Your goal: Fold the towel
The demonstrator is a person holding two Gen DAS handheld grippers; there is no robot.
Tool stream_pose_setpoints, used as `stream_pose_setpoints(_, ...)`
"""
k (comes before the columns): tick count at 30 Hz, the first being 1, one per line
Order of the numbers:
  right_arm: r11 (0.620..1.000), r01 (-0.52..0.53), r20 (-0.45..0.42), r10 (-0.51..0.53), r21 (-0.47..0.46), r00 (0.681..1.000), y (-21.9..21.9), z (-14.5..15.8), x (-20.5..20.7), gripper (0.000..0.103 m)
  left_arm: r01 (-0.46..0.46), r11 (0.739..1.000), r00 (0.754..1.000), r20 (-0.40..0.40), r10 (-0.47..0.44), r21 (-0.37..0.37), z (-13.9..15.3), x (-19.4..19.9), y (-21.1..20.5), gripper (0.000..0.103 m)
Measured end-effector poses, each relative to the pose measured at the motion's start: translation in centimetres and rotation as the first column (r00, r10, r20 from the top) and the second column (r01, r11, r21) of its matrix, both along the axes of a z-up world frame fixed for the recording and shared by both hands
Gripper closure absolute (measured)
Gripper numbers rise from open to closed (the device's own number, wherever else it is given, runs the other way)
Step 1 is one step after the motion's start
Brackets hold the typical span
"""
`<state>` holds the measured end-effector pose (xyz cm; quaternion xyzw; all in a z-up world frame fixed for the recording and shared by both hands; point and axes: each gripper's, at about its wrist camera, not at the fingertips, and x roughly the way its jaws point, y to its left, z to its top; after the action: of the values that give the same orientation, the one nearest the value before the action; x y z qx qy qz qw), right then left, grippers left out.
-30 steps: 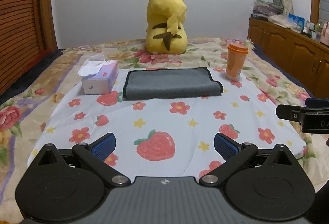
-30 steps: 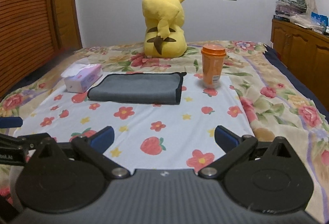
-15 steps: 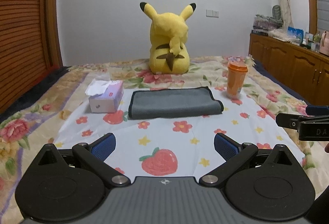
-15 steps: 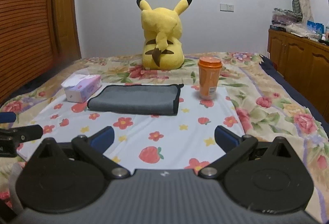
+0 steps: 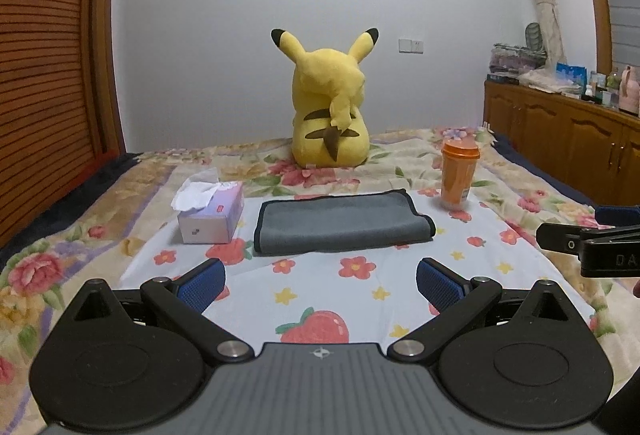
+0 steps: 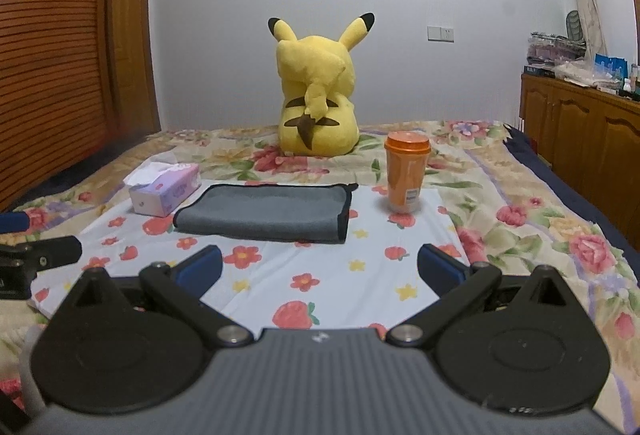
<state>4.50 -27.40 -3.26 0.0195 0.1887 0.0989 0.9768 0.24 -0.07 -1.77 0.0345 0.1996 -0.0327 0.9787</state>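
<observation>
On the strawberry-print sheet (image 5: pixel 340 299), the grey towel (image 5: pixel 340 223) lies already folded, between the tissue box (image 5: pixel 212 213) and the orange cup (image 5: pixel 459 175). The left gripper (image 5: pixel 320 281) and right gripper (image 6: pixel 320 267) hover well short of it, jaws spread and empty. Risk: a further reach toward the towel's right edge may tip the cup standing near it. Compared with a second ago, both cameras sit lower and more level; the towel has not moved.

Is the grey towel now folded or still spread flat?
Folded. The grey towel lies as a narrow rectangle with a rounded doubled edge toward the camera, stacked layers at its right end.
</observation>
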Motion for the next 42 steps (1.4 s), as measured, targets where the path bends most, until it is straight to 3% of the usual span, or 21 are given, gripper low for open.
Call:
stream_pose_setpoints(14, 1.000, 0.015, 0.069, -0.016, 0.009, 0.998, -0.37, 0.56, -0.91, 0.000, 0.001, 1.000, 0.998, 0.058, -0.001, 0.013, 0.36, -0.64, -0.29, 0.000)
stream_pose_setpoints(42, 1.000, 0.016, 0.073, -0.017, 0.010, 0.997, -0.61, 0.59, -0.97, 0.000, 0.002, 1.000, 0.998, 0.057, -0.003, 0.014, 0.38, -0.59, -0.21, 0.000)
